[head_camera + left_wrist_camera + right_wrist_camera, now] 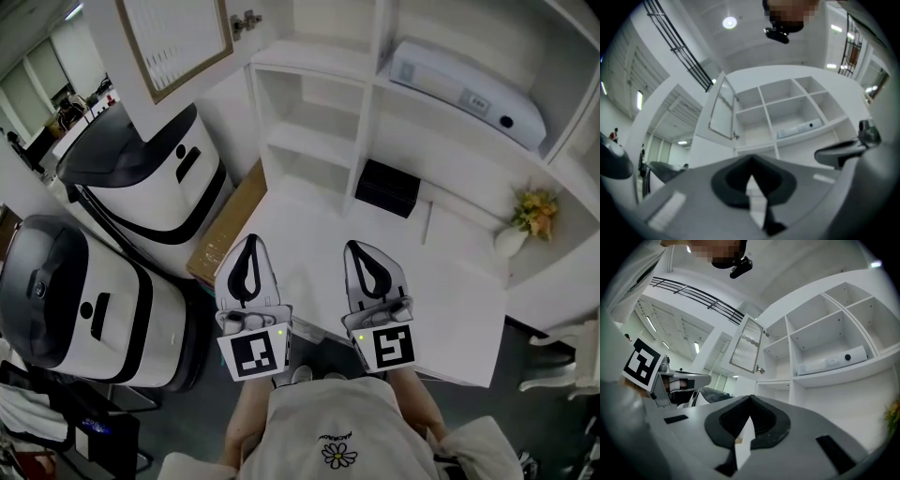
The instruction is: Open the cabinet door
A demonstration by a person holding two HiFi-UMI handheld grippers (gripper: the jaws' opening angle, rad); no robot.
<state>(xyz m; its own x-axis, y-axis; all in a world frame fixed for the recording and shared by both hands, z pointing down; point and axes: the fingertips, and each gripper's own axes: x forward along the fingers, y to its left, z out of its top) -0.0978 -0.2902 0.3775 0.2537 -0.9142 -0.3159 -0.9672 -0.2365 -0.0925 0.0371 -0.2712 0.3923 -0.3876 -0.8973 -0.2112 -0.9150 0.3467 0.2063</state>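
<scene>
Cabinet door (174,37) stands wide open, up and to the left of both tools, nearer the left tool (250,248) than the right tool (362,251). Both sit low over the white surface (450,309) — jaws pressed together, holding nothing.

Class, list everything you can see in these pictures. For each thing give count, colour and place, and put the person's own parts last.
shelf unit: one, white, behind the desk
cabinet door: one, white with brown frame, swung open at the unit's upper left
projector-like device: one, white, on a right-hand shelf
box: one, black, in a low compartment
vase of flowers: one, white vase, yellow blooms, desk's right end
desk: one, white, under the grippers
cardboard panel: one, brown, left of the desk
rounded machines: two, white and black, far left
left gripper: grey, black pads, shut, empty
right gripper: same, shut, empty
shirt: white, daisy print, bottom edge
</scene>
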